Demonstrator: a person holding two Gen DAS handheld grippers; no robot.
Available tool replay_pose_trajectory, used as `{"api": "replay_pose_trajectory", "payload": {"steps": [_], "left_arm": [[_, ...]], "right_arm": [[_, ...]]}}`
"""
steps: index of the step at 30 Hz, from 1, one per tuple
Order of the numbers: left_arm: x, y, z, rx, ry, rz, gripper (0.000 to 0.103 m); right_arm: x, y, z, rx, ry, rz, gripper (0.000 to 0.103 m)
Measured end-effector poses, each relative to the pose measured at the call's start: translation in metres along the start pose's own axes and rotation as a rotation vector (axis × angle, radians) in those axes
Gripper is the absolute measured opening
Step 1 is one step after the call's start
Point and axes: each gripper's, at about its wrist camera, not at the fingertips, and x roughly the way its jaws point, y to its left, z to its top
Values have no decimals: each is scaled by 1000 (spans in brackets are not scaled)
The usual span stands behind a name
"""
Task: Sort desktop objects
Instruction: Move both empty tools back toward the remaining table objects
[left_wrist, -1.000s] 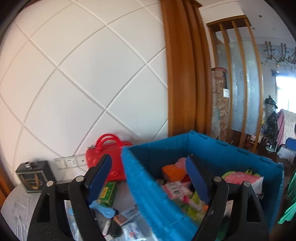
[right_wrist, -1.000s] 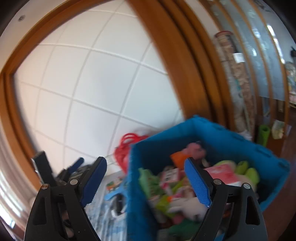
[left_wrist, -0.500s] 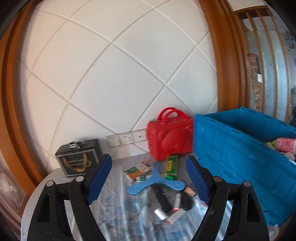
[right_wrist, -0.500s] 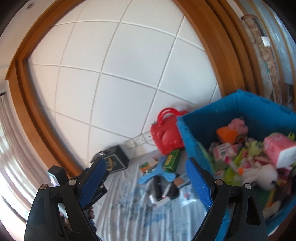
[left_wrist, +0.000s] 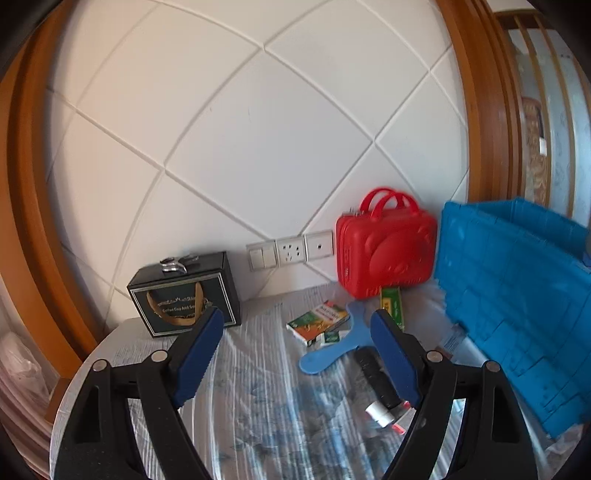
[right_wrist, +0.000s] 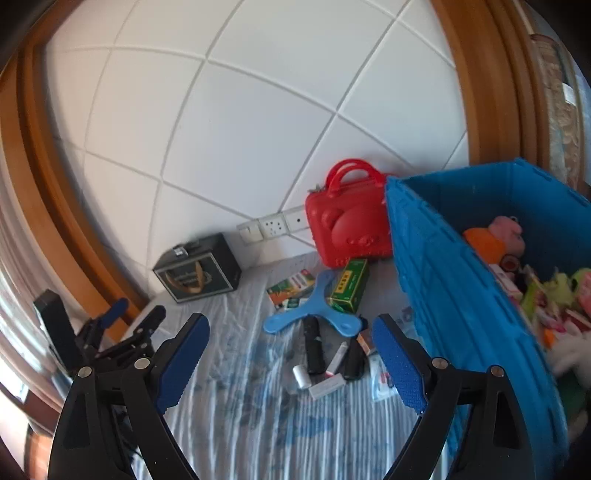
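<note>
A heap of small objects lies on the patterned tablecloth: a blue three-armed boomerang (right_wrist: 314, 308) (left_wrist: 343, 341), a green box (right_wrist: 349, 284), an orange-green box (left_wrist: 317, 321), a black cylinder (right_wrist: 313, 343) (left_wrist: 376, 376), and small tubes (right_wrist: 325, 380). A blue crate (right_wrist: 461, 306) (left_wrist: 517, 302) full of toys stands at the right. My left gripper (left_wrist: 297, 360) is open and empty above the cloth, left of the heap; it also shows in the right wrist view (right_wrist: 125, 325). My right gripper (right_wrist: 290, 363) is open and empty above the heap.
A red toy suitcase (left_wrist: 386, 249) (right_wrist: 349, 232) leans on the white quilted wall behind the heap. A black gift box (left_wrist: 184, 295) (right_wrist: 197, 273) stands at the back left. Wall sockets (left_wrist: 291, 251) sit between them. The round table's edge (left_wrist: 74, 387) curves at left.
Both views have swung left and down, away from the blue crate and onto the table. The heap of small objects now lies between the fingers of both grippers. Both stayed open.
</note>
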Motion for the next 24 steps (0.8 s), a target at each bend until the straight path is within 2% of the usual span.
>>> {"api": "replay_pose_trajectory", "payload": {"steps": [4,8,10,12,14,19,24], "left_arm": [[48,6,2,36,39,-14,82],[105,8,4,84,74,-85,82],[140,9,1,103,108,-133,82],[178,5,-5,145,137,-147,82],[215,0,-12,187,164,-183,82],[316,-15,-30,294,248,-304,82],[402,-20,-47,394,348,-423,82]], "right_arm": [[68,-11,10,-5,59,-7,91],[152,-28,23,7,171,-37,91],[197,-35,27,-1,219,-73,91],[241,-43,29,-4,266,-112,91],[274,-53,28,20,291,-108,91],[324,-61,25,-15,311,-124,91],[351,-69,21,-19,302,-113,91]]}}
